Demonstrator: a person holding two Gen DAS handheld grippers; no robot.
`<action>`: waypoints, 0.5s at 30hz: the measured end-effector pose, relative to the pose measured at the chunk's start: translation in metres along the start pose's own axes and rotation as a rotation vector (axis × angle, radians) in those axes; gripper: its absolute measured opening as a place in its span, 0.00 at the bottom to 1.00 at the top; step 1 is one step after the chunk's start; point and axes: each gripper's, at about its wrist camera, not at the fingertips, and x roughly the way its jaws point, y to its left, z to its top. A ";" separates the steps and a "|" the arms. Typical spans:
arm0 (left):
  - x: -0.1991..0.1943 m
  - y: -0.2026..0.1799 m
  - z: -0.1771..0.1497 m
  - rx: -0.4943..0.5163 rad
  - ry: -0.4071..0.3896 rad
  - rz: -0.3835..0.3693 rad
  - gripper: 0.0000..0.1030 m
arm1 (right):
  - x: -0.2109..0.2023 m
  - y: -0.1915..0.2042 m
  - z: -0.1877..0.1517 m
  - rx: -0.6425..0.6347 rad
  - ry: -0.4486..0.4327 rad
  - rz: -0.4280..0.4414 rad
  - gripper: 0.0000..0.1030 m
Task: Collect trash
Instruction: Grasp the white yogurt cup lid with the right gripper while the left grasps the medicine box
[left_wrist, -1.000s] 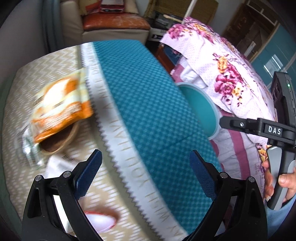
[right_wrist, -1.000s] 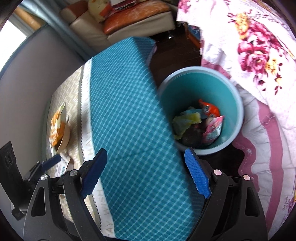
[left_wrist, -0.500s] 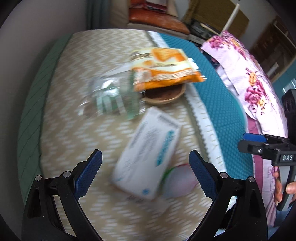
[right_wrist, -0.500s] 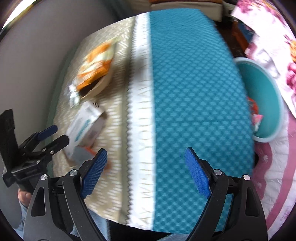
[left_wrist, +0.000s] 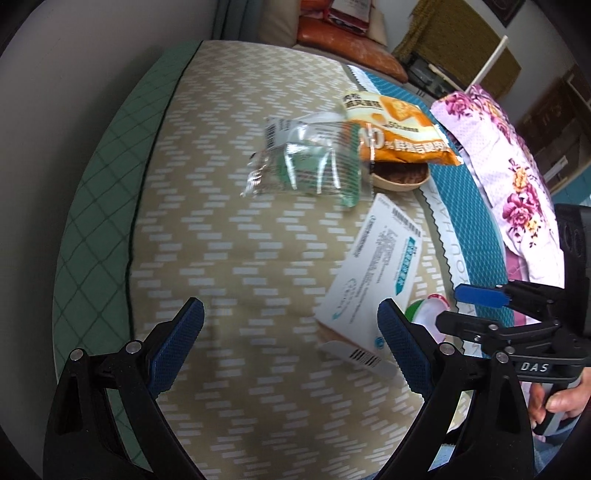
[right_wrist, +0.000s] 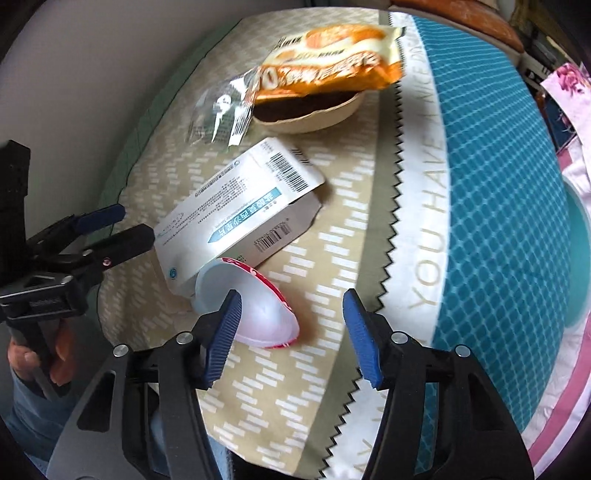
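A: Left wrist view?
B: The left gripper (left_wrist: 291, 325) hangs wide and empty over the tablecloth (left_wrist: 229, 229); the white carton (left_wrist: 373, 284) lies beside its right finger.

A: Right wrist view?
B: The right gripper (right_wrist: 291, 328), jaws just narrowing, grips nothing; the plastic cup (right_wrist: 251, 306) lies on its side near the left finger, against the carton.

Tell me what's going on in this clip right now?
A person with a handheld gripper in each hand is clearing litter off a cloth-covered table. The right gripper, whose jaws have just been closing, hangs over a tipped plastic cup but grips nothing. The left gripper is open and empty beside a white carton. An orange snack bag, a clear wrapper and a bowl lie untouched.
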 end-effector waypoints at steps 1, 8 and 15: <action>0.000 0.003 -0.001 -0.006 0.002 0.000 0.92 | 0.002 0.002 0.001 -0.005 0.001 -0.002 0.51; 0.004 0.007 -0.001 -0.015 0.021 -0.011 0.92 | 0.023 0.013 0.005 -0.018 0.044 0.020 0.14; 0.010 -0.025 0.007 0.103 0.043 -0.026 0.92 | 0.000 -0.008 0.001 0.060 -0.017 0.013 0.06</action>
